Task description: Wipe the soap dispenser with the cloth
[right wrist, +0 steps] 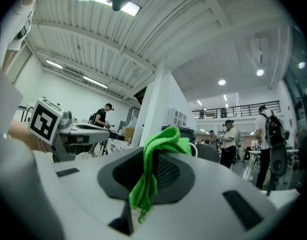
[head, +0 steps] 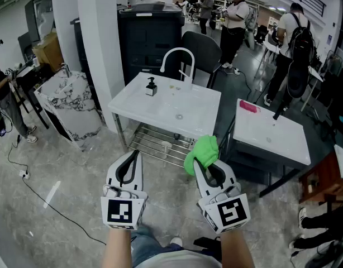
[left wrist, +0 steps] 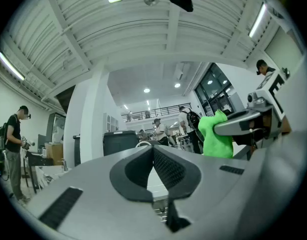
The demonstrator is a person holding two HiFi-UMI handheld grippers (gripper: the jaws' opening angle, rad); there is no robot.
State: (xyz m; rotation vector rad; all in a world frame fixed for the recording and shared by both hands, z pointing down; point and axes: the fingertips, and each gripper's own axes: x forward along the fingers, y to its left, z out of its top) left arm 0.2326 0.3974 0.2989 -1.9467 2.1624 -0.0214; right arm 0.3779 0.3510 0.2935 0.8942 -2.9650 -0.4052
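Note:
A small dark soap dispenser (head: 151,86) stands upright at the back left of a white sink counter (head: 132,102), left of a curved white faucet (head: 177,56). My right gripper (head: 196,162) is shut on a bright green cloth (head: 202,152), which bunches above the jaw tips and hangs between them in the right gripper view (right wrist: 153,171). My left gripper (head: 137,153) is shut with nothing in it; its jaws meet in the left gripper view (left wrist: 153,149), where the green cloth (left wrist: 216,134) shows to the right. Both grippers hover side by side in front of the counter, well short of the dispenser.
A wire shelf (head: 155,141) sits under the counter. A second white table (head: 283,141) with a pink item (head: 249,106) stands to the right. A marble-patterned unit (head: 71,105) is at left, a dark cabinet (head: 149,35) and chair (head: 202,52) behind. Several people stand around.

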